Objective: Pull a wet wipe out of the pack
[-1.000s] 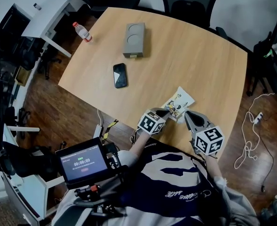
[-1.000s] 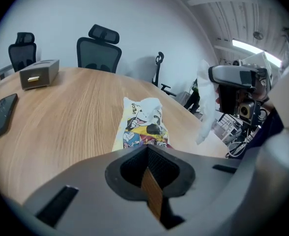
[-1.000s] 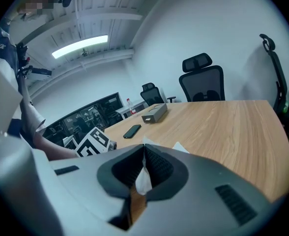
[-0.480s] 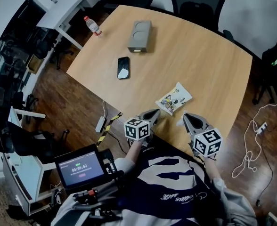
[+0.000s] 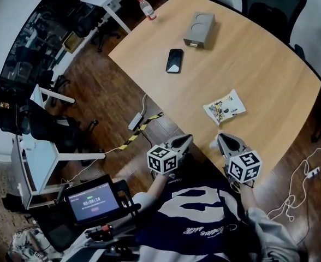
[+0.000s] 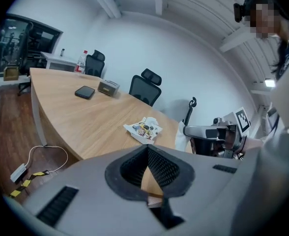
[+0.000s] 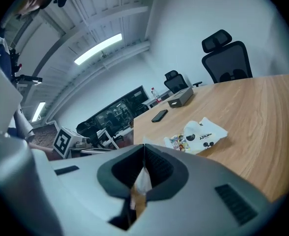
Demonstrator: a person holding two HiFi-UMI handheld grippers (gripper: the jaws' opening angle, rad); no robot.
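Observation:
The wet wipe pack [image 5: 224, 107], white with cartoon print, lies flat on the wooden table [image 5: 259, 64] near its front edge; it also shows as the pack [image 6: 143, 129] and the pack [image 7: 198, 135]. Both grippers are held off the table's near edge, apart from the pack. My right gripper [image 5: 220, 138] [image 7: 144, 146] is shut on a white wet wipe [image 7: 143, 180]; in the left gripper view the wipe [image 6: 185, 137] hangs from it. My left gripper [image 5: 186, 140] [image 6: 147, 149] is shut with nothing in it.
Farther back on the table lie a black phone [image 5: 174, 60] and a grey box [image 5: 199, 29], with a water bottle [image 5: 146, 7] at the far corner. Office chairs stand round the table. A cable and power strip [image 5: 136, 121] lie on the floor to the left.
Both grippers have drawn back from the pack toward the table's near edge, the left one coming off the pack. The head view has shifted, so the table sits farther right.

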